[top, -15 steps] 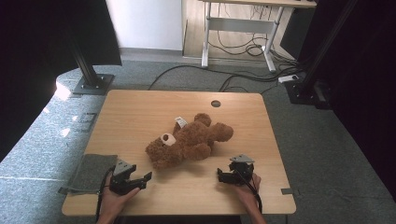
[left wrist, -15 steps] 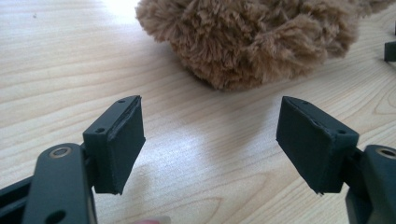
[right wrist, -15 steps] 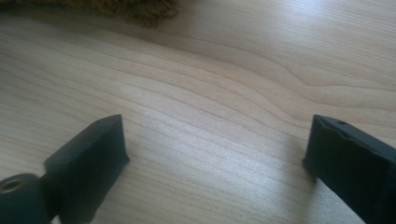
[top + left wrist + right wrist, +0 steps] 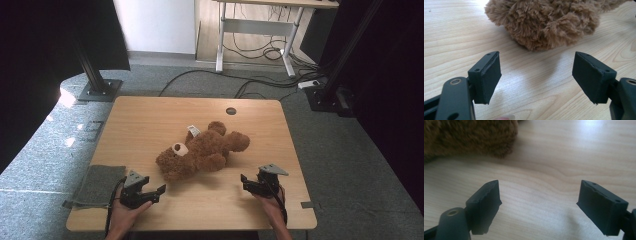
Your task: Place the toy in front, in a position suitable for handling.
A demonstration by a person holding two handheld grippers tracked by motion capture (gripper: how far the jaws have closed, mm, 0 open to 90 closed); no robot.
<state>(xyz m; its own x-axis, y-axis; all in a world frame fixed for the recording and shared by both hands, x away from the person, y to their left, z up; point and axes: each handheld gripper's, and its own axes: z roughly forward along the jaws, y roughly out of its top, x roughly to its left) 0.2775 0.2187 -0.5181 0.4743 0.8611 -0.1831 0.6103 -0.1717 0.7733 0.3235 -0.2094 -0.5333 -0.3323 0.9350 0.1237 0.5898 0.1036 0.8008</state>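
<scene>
High view: teddy bear (image 4: 202,150) unmoved (hand-held grippers likewise)

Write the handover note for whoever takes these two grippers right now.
Left gripper: open, nothing between the jaws, low over the table just short of the teddy bear.
Right gripper: open, empty, near the front right of the table, pointing toward the bear, apart from it.
Teddy bear: lies mid-table, with a white tag on it. A grey cloth hangs over the front left edge.
Done: nothing gripped so far.
Left: likely close in on the bear from both sides and take hold.
</scene>
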